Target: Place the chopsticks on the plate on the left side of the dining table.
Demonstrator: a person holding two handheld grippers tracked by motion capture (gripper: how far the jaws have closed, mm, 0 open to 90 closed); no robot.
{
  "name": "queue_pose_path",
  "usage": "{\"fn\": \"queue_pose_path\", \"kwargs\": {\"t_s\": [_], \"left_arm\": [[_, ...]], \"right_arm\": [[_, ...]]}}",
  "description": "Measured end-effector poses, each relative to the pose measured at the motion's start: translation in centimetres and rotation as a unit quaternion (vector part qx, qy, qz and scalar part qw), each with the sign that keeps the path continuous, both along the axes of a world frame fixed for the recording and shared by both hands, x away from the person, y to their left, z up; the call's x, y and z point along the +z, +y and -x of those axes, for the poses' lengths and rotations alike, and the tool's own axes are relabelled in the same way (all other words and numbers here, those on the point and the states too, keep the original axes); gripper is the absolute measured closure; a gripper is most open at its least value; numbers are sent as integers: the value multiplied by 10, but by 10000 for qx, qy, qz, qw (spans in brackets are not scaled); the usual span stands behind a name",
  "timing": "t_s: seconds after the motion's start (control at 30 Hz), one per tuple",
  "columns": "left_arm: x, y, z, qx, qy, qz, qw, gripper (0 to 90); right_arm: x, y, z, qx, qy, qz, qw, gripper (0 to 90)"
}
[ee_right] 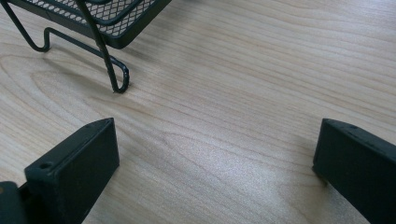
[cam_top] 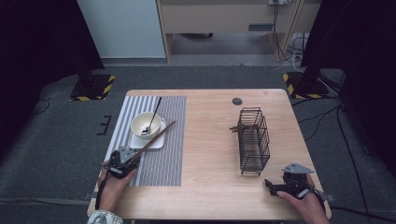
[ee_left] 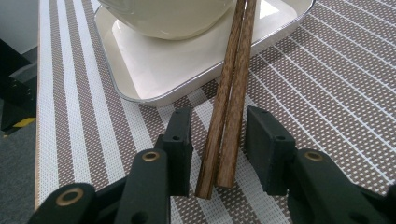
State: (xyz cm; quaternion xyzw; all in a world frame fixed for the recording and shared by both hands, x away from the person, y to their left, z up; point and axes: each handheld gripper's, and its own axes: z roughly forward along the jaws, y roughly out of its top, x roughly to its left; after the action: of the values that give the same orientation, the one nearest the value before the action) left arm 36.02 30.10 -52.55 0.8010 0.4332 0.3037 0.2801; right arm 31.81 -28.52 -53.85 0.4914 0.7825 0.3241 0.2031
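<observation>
- Two chopsticks (ee_left: 229,107) sit side by side right between the jaws of the left gripper (ee_left: 219,140), near ends down by the jaw roots. There's a gap on both sides, so the pads aren't pressing on them; the gripper is released, not grasping.
- Far ends of the chopsticks rest up on the edge of the plate (ee_left: 154,74), just beside the bowl (ee_left: 168,18), so they slope up and away from the gripper.
- From the high view their long axis runs diagonally: near end at the left gripper (cam_top: 133,156) by the counter's front left, far end pointing up-right past the plate (cam_top: 159,141).
- All of that sits on the striped mat (cam_top: 163,158). A dark utensil (cam_top: 154,114) leans in the bowl (cam_top: 145,125).
- The right gripper (cam_top: 273,185) is at the front right of the counter (cam_top: 210,140), jaws spread wide with bare wood between them, just beside the foot of the wire rack (cam_top: 254,140).
- A brown stick (cam_top: 240,127) pokes out of the rack's left side.
</observation>
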Motion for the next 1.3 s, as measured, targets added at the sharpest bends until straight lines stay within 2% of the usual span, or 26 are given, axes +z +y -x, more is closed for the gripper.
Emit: {"fn": "queue_pose_path", "kwargs": {"t_s": [0.27,1.3], "left_arm": [[0,0,0,-43,-36,-58,10000,688],[2,5,-1,-9,-233,-219,9995,679]], "right_arm": [[0,0,0,-1,-1,0,10000,2],[0,0,0,-1,2,-1,10000,2]]}}
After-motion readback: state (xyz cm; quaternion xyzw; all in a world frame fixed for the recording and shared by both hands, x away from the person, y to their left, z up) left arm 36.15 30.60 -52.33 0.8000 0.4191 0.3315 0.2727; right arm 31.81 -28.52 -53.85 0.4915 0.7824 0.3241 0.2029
